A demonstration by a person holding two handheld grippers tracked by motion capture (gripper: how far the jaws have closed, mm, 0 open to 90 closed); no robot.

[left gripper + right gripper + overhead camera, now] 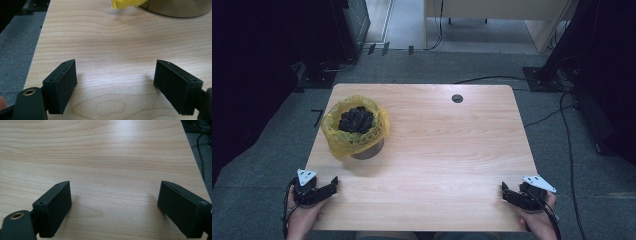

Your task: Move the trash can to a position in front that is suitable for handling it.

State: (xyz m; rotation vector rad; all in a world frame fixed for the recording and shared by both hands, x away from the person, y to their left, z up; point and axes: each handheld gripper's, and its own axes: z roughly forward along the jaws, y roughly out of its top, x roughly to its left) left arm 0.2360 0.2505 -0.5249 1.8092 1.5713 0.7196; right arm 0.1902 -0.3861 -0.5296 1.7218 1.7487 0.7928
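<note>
A small round bin (pixel 367 149) lined with a yellow plastic bag (pixel 337 140) stands on the left half of the wooden table (pixel 437 150). Dark crumpled material (pixel 356 119) fills its top. My left gripper (pixel 332 184) rests at the table's front left corner, open, with bare wood between its jaws. In the left gripper view (pixel 116 85) the bin's base (pixel 175 8) and a fold of the yellow bag (pixel 125 3) lie ahead at the top. My right gripper (pixel 504 190) sits at the front right corner, open and empty; the right gripper view (pixel 115 205) looks over bare tabletop.
A round cable hole (pixel 457 98) is near the table's far edge. Grey carpet surrounds the table, with black cables (pixel 569 150) running along the right side. Dark equipment stands at the far left, and a pale wooden desk (pixel 492 15) is behind.
</note>
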